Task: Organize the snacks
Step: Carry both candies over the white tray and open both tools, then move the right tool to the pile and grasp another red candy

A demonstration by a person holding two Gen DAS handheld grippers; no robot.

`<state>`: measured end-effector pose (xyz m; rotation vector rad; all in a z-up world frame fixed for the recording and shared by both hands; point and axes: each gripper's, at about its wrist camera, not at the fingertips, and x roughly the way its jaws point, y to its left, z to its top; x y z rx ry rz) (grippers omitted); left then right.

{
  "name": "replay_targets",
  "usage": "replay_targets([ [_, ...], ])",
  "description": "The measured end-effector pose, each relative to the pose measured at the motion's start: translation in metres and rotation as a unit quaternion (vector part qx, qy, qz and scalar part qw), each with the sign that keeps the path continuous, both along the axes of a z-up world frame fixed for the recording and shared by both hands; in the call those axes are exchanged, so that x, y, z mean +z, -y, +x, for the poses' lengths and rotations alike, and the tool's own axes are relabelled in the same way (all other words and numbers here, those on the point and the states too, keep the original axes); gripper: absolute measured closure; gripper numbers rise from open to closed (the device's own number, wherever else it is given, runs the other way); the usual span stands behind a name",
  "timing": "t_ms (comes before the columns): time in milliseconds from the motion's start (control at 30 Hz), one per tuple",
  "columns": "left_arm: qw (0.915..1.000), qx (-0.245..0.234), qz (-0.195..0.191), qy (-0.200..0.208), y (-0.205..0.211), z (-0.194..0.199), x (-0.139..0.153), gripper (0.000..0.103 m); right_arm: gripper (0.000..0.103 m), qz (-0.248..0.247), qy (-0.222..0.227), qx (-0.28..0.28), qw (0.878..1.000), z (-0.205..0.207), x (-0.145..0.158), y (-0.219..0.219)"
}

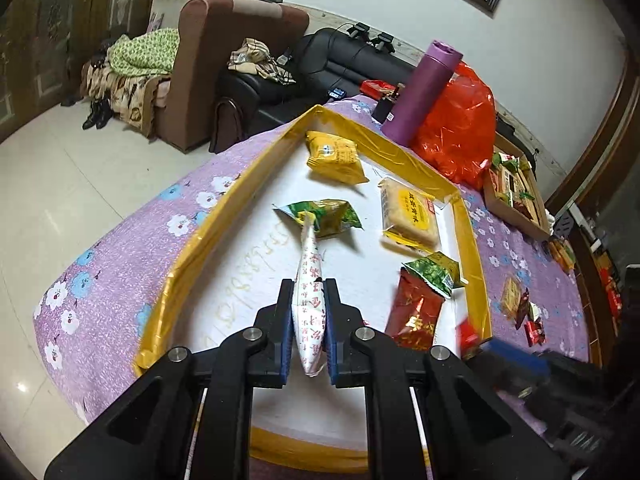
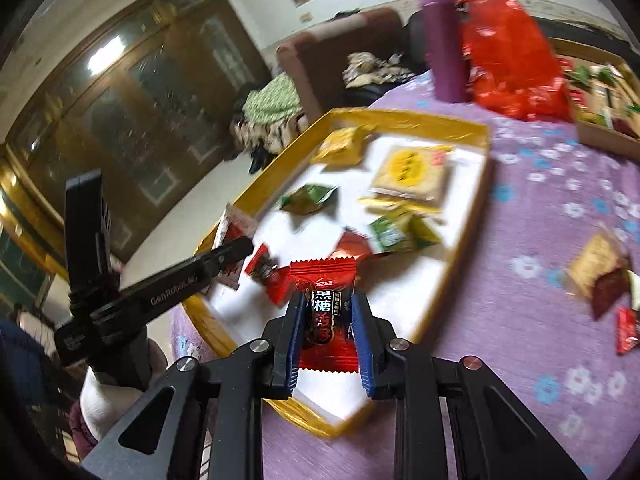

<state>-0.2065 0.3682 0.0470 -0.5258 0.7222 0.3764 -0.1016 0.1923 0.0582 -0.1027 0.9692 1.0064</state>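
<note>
both tongs loaded: left tongs [image 1: 308,300] pinch a white sachet [image 1: 307,280], right tongs [image 2: 329,312] a red candy [image 2: 326,312]; light crinkly wrappers, grip mid-body

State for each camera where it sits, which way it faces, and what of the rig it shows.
Left wrist: on the left gripper, facing forward and down into the yellow-rimmed tray; its fingers clamp a white snack packet.
Right wrist: on the right gripper, facing the tray's near corner; its fingers clamp a red candy packet, and the left gripper shows at left.
Shared: the tray, the purple bottle and the red plastic bag.
</note>
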Motion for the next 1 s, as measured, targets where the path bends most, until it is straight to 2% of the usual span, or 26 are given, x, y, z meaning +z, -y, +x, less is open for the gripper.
replay_targets([
  [100, 0.9997, -0.003, -0.023, 0.012, -0.007, -0.004, 0.0, 0.089, 0.08, -0.016, 0.0, 0.013, 1.0, -0.005, -0.01, -0.014],
  [167, 0.9993, -0.006, -0.033, 0.02, -0.009, -0.007, 0.002, 0.078, 0.076, -0.022, 0.001, 0.018, 1.0, -0.009, -0.014, -0.019],
  [233, 0.9993, -0.001, -0.032, 0.019, -0.007, -0.008, 0.007, 0.054, 0.076, -0.02, 0.006, 0.022, 1.0, -0.013, -0.013, -0.021],
  [333, 0.9993, 0.008, -0.028, 0.023, -0.003, -0.012, 0.016, 0.037, 0.075, -0.013, 0.02, 0.025, 0.999, -0.018, -0.005, -0.017],
  [533, 0.9951, -0.024, -0.061, 0.075, 0.019, -0.018, 0.034, 0.034, 0.067, 0.022, 0.027, 0.001, 0.999, -0.017, 0.015, 0.016],
  [733, 0.9938, -0.092, -0.048, 0.038, 0.071, -0.001, 0.038, 0.034, 0.066, 0.04, 0.024, -0.046, 0.998, -0.005, 0.02, 0.07],
  [900, 0.9902, -0.134, -0.028, 0.028, 0.109, 0.005, 0.046, 0.034, 0.065, 0.047, 0.02, -0.124, 0.991, 0.017, 0.016, 0.145],
  [1000, 0.9886, -0.147, -0.015, 0.026, 0.127, 0.009, 0.048, 0.034, 0.06, 0.042, 0.022, -0.182, 0.982, 0.031, 0.011, 0.196],
])
